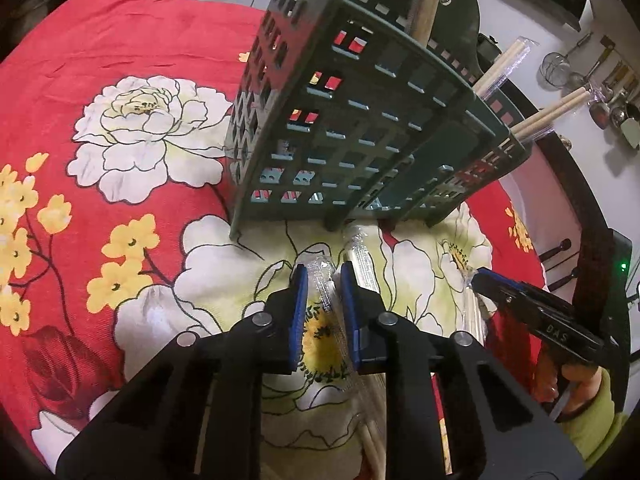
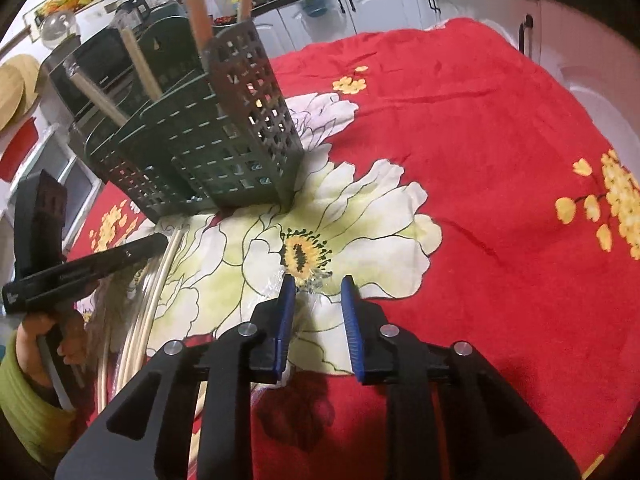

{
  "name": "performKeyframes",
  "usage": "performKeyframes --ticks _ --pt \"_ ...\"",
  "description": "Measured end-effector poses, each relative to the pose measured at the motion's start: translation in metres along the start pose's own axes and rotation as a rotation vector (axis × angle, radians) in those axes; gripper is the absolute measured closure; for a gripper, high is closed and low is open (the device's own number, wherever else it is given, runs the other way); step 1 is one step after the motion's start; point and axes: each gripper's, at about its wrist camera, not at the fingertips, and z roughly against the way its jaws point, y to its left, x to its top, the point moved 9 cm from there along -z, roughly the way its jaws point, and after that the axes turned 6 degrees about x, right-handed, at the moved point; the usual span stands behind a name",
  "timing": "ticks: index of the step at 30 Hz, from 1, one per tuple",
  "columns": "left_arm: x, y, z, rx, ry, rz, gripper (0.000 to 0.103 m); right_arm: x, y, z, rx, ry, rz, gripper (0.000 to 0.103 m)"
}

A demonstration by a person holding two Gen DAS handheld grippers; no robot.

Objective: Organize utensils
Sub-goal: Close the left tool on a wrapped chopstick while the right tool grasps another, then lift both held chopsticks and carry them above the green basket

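The left gripper (image 1: 324,284), matte black plastic with ribbed blue pads, stands narrowed around a clear crinkled plastic sleeve of pale wooden chopsticks (image 1: 326,298) lying on the cloth, the pads close against the wrapper; whether they truly press it is hard to judge through the glare. The right gripper (image 2: 318,296), of the same build, hovers with its jaws a little wider over the cloth, a wisp of clear film (image 2: 308,300) between the pads and apparently not clamped. Seen from the left wrist, its blue tip sits at another wrapped bundle of chopsticks (image 1: 474,312). A hand (image 1: 576,384) in a lime-green ribbed sleeve (image 1: 592,420) grips its handle. Just beyond both tools stands a dark green perforated plastic utensil caddy (image 1: 360,132), its walls a grid of square slots, divided into compartments; wrapped chopsticks (image 1: 556,114) and thicker wooden handles (image 2: 196,12) lean out of its top. Everything rests on a red woven tablecloth (image 1: 160,40) printed with large white peonies and small yellow blossoms. White kitchen cabinets (image 2: 384,4) lie behind.
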Motion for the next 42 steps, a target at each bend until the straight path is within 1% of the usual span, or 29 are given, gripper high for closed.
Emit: performKeyframes --ticks 1,3,5,9,15,19,21,23,27,31,36,42 --pt "0.000 -0.002 -0.001 0.002 -0.001 -0.001 0.090 0.000 0.000 -0.001 0.012 0.002 -0.007 0.083" --pt "0.001 -0.004 -0.002 0.009 -0.003 -0.007 0.090 -0.001 -0.001 -0.003 0.023 0.003 -0.016 0.093" --pt "0.002 -0.006 -0.004 0.011 -0.002 -0.009 0.090 -0.002 -0.003 -0.002 0.025 0.001 -0.022 0.096" --pt "0.004 -0.008 -0.007 0.006 -0.003 0.002 0.090 -0.003 -0.009 0.005 0.015 -0.016 -0.040 0.097" --pt "0.005 -0.006 -0.010 0.007 -0.006 -0.001 0.090 -0.001 -0.019 0.023 -0.040 -0.063 -0.028 0.098" --pt "0.007 -0.005 -0.011 0.012 -0.009 -0.006 0.094 0.001 -0.018 0.035 -0.061 -0.096 -0.002 0.098" --pt "0.006 -0.004 -0.009 0.020 -0.008 -0.009 0.098 0.004 -0.016 0.041 -0.074 -0.114 0.016 0.098" --pt "0.006 -0.003 -0.006 0.012 -0.008 -0.003 0.099 0.007 -0.012 0.049 -0.078 -0.132 0.036 0.098" --pt "0.008 -0.006 0.013 -0.002 -0.045 -0.005 0.099 0.015 -0.001 0.064 -0.083 -0.170 0.085 0.098" --pt "0.012 -0.019 0.036 -0.024 -0.095 -0.029 0.100 0.024 0.016 0.082 -0.065 -0.214 0.126 0.098" --pt "0.022 -0.048 0.069 -0.069 -0.166 -0.080 0.100 0.032 0.036 0.105 -0.041 -0.270 0.164 0.099" --pt "0.028 -0.086 0.095 -0.115 -0.227 -0.152 0.100 0.042 0.056 0.130 -0.031 -0.332 0.211 0.099"
